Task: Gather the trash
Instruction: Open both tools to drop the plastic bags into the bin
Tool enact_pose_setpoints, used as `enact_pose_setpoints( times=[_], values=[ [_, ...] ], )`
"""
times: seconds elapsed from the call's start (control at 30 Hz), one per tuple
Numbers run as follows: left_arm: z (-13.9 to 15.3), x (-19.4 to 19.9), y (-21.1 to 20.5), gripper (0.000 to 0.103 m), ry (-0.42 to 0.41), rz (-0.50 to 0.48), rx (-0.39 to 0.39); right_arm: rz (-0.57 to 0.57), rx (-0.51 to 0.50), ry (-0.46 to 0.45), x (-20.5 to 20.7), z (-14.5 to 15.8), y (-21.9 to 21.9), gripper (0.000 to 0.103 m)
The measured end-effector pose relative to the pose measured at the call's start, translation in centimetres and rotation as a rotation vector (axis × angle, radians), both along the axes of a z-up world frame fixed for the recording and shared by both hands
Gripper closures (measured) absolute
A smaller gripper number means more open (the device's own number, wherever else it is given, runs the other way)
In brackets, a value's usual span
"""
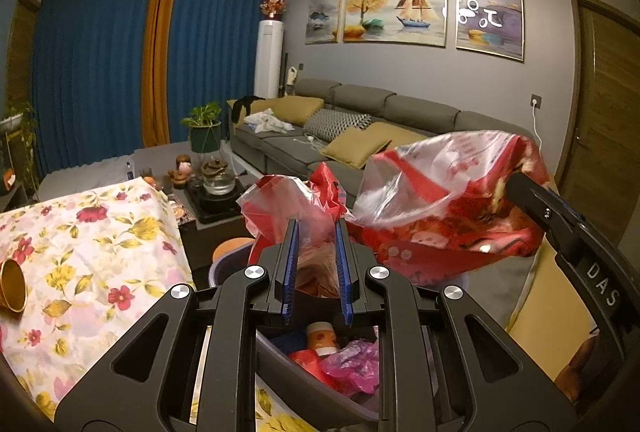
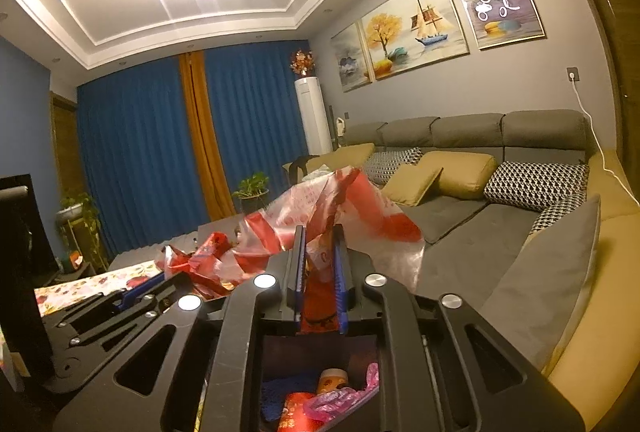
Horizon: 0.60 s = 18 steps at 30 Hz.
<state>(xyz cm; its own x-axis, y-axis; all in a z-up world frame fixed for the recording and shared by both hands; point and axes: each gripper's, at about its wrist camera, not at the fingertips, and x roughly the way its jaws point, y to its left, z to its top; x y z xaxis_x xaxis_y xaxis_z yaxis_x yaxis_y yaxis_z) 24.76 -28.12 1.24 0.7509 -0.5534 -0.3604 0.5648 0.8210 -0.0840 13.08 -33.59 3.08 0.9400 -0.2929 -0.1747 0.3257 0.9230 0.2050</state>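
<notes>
Left gripper (image 1: 316, 228) clamps red-and-clear plastic bag (image 1: 440, 188) at frame centre; right gripper (image 2: 320, 236) nips its other edge, probably loosely. Bin (image 1: 304, 388) with trash (image 1: 352, 364) sits lower centre.

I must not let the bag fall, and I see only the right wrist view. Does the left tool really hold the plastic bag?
Observer: Yes. In the left wrist view, the plastic bag is pinched between the blue pads of the left tool.
Operator: Is any trash left on the floral tablecloth?
Observer: A gold cup sits tilted on the floral tablecloth, at the picture's left edge.
Operator: And what is behind the bag?
Observer: A glass teapot on a dark tray.
</notes>
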Motion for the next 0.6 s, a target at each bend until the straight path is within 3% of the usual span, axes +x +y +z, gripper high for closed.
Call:
enact_pose_setpoints(
  times=[0.27, 0.33, 0.4, 0.6],
  values=[
    [-0.6, 0.4, -0.3, 0.080, 0.002, -0.049, -0.001, 0.002, 0.001, -0.001, 0.2, -0.1, -0.4, 0.071],
    [-0.8, 0.4, -0.4, 0.072, 0.005, -0.044, 0.007, -0.003, 0.005, -0.002, 0.1, -0.2, -0.4, 0.064],
    [-0.9, 0.6, 0.0, 0.051, 0.012, -0.030, 0.000, -0.009, 0.007, -0.004, -0.2, -0.2, -0.6, 0.058],
    [-0.7, 0.2, 1.8, 0.023, -0.002, 0.031, -0.014, -0.013, 0.010, -0.002, -0.8, -0.3, -0.9, 0.047]
  ],
)
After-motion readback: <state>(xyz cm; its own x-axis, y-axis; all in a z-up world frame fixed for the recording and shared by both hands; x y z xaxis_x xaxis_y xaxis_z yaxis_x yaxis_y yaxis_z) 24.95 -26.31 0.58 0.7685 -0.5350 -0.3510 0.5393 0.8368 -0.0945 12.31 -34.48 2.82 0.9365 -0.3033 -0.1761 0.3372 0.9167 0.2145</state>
